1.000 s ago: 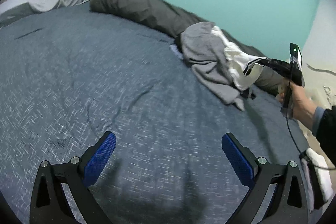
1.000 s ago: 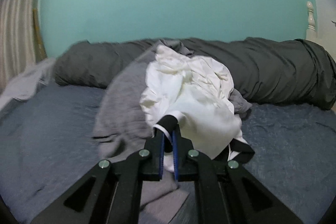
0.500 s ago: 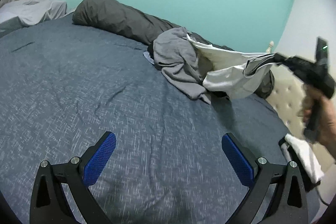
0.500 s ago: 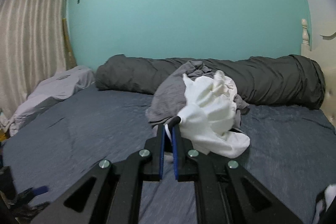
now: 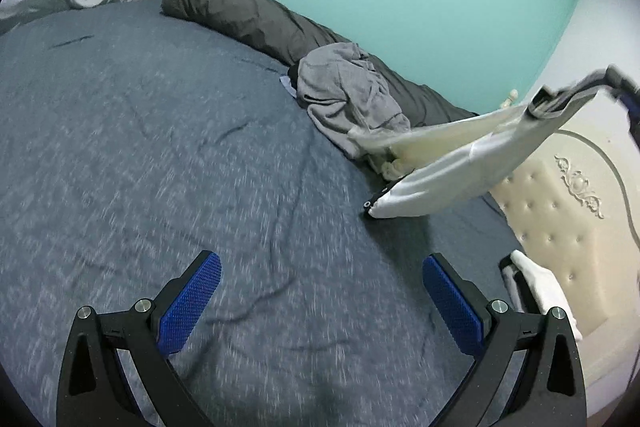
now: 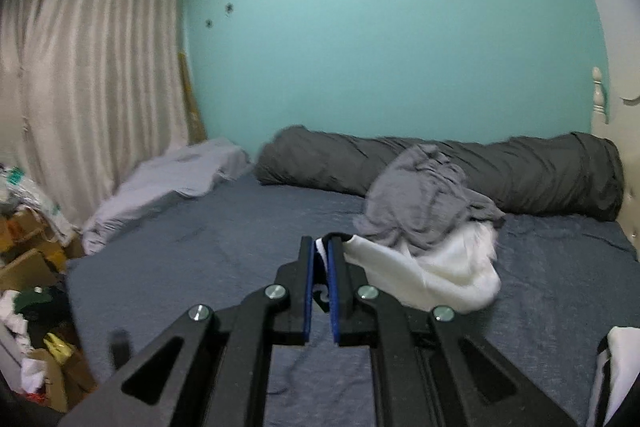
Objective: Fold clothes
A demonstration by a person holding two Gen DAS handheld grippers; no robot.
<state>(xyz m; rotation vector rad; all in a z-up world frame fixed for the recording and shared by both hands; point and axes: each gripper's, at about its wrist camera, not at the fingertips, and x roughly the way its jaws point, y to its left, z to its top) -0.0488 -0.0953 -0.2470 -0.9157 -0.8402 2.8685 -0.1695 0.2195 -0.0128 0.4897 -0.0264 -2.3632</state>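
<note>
**White garment being lifted off the bed**

The left gripper is hovering over the blue bedspread with its jaws spread wide and nothing between them. Toward the headboard edge, a grey garment is lying bunched against the dark rolled duvet. The right gripper is pinching the black-trimmed edge of a white garment, its jaws nearly together, the cloth stretching away from the grey heap.

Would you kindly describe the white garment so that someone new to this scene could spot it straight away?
Start at the blue-grey bed and follow the dark grey rolled duvet along the teal wall to the crumpled grey garment in front of it. The white garment stretches from that pile up to the right tongs, shut on its dark-trimmed edge. It is the only pale cloth lifted off the bed.
</note>
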